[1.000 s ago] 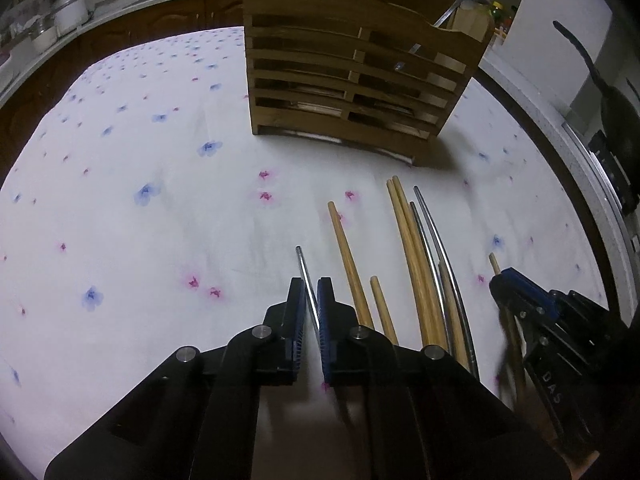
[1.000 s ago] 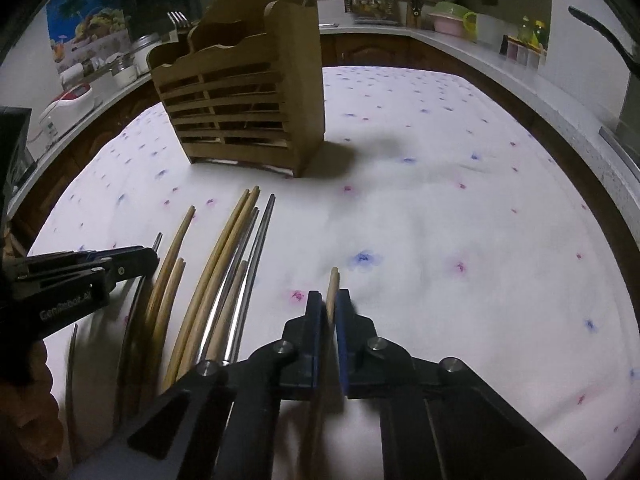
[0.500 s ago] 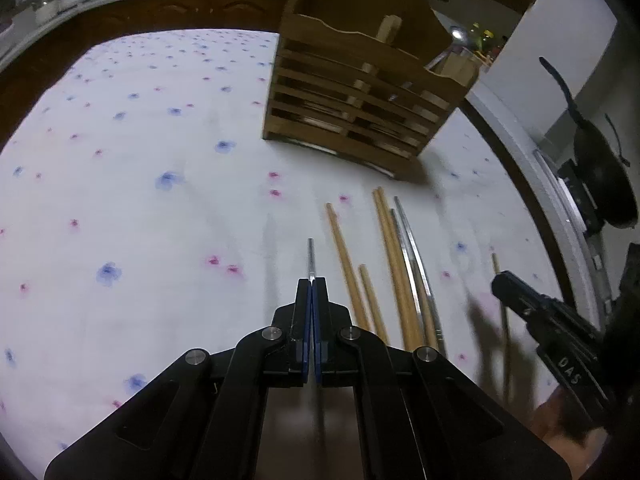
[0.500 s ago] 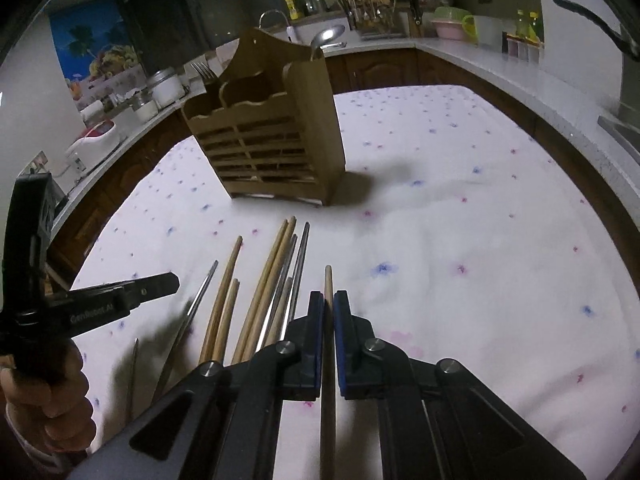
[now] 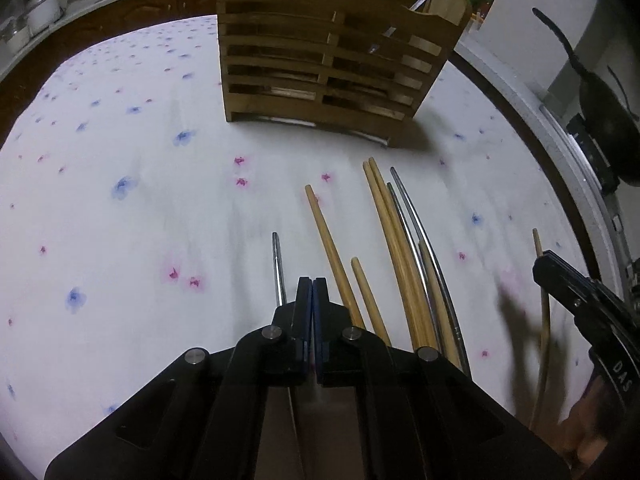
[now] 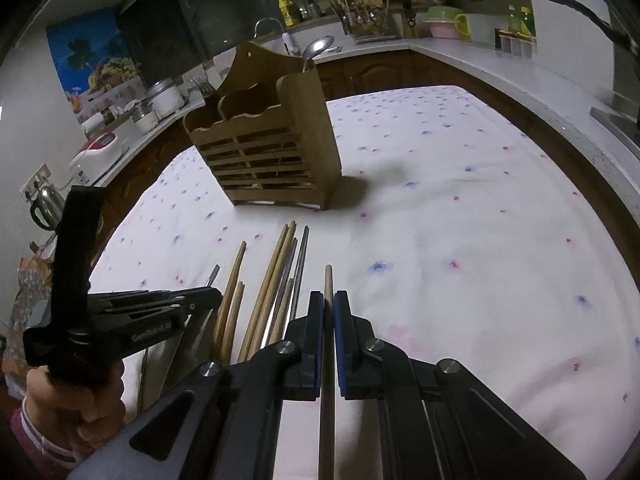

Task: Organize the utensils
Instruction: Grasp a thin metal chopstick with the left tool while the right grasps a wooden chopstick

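Observation:
A slatted wooden utensil holder (image 5: 332, 64) (image 6: 272, 152) stands on the flowered tablecloth (image 5: 140, 220), with a metal spoon (image 6: 318, 46) sticking out of it. Several wooden and metal chopsticks (image 5: 400, 240) (image 6: 276, 276) lie in front of it. My left gripper (image 5: 312, 282) (image 6: 218, 292) is shut with nothing visible between its pads. A metal chopstick (image 5: 277, 268) lies just left of its fingertips and runs under the left finger. My right gripper (image 6: 329, 296) (image 5: 540, 266) is shut on a wooden chopstick (image 6: 328, 280) (image 5: 545, 320), held above the cloth to the right of the pile.
Kitchen counters ring the table. A black pan (image 5: 608, 128) sits beyond the table's right edge, and a kettle (image 6: 44, 208) and pots stand on the left counter. A person's hand (image 6: 80, 404) holds the left gripper. Bare cloth stretches right of the holder (image 6: 480, 220).
The left jaws closed around the metal chopstick, rose, then came back down; the chopstick now shows beside them, not between. The right gripper lifted its wooden chopstick off the cloth.

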{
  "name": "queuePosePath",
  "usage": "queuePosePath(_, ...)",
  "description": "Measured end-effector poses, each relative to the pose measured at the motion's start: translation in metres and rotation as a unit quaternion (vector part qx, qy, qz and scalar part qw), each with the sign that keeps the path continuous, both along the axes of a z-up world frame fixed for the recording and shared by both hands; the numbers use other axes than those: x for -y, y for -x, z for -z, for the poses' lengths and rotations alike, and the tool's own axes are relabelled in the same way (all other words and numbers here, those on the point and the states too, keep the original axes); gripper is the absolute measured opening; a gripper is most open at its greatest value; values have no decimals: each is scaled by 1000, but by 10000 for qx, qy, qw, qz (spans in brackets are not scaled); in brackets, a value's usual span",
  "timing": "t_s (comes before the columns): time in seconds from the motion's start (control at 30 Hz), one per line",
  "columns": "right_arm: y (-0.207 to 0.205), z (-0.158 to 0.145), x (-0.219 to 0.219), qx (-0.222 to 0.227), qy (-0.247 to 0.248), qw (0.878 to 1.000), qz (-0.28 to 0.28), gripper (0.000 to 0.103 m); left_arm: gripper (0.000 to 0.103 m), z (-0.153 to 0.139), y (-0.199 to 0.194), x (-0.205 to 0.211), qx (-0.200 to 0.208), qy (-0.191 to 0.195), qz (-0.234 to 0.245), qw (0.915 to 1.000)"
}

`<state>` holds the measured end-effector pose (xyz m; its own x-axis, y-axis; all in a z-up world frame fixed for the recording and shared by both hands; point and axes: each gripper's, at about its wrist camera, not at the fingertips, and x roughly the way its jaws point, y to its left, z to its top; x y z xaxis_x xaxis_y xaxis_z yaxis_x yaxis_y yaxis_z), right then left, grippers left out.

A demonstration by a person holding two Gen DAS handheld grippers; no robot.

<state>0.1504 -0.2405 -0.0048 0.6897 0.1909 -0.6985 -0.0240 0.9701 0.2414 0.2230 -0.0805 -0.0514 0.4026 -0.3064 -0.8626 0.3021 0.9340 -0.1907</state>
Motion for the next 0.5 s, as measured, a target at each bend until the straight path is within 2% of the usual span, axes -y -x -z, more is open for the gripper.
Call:
queuePosePath(0.2, 4, -9, 2, 151, -82, 9999, 4, 5, 0, -5, 13, -19, 103, 222, -150, 9996)
queuePosePath(0.37, 9, -20, 1, 297, -140, 9995, -8, 5, 0, -32, 32, -38, 421, 504, -223, 9976)
queuePosePath(0.5, 12, -29, -1, 403, -179, 9990, -36, 5, 0, -52, 35, -42, 621, 571, -190, 9963)
